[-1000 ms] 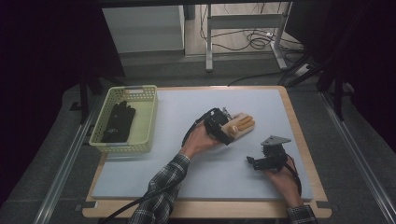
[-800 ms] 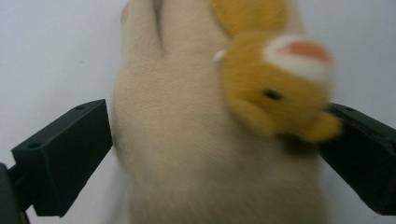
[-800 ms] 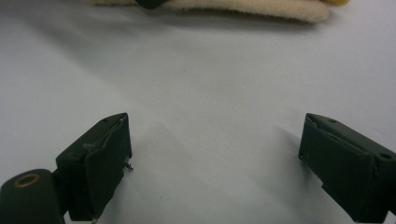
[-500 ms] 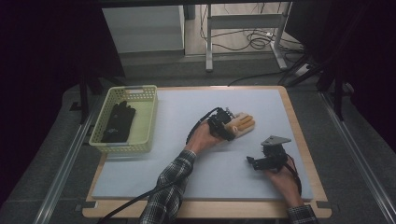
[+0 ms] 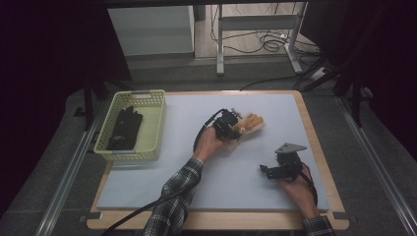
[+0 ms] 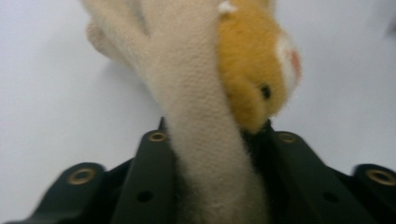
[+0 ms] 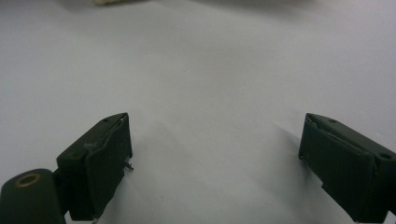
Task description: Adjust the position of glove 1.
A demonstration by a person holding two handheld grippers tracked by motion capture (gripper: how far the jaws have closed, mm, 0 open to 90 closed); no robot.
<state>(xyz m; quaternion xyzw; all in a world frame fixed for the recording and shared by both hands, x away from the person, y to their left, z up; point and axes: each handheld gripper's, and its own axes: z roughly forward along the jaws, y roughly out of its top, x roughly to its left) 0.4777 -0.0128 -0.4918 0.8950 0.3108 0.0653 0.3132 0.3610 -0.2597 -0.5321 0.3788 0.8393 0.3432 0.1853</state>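
The left gripper [image 5: 235, 129] has just closed its jaws on the glove [image 6: 201, 121], while the right gripper [image 7: 215, 163], gaping, rests apart on the mat [image 5: 196, 147].

Left tool [image 5: 235, 129] jaws just closed — now clamping glove [image 5: 248, 124]

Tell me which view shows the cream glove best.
The left gripper view: the cream glove runs up between the shut jaws, its orange plush patch clear. The high view shows the glove small beside the left gripper; the right gripper view catches only a sliver.
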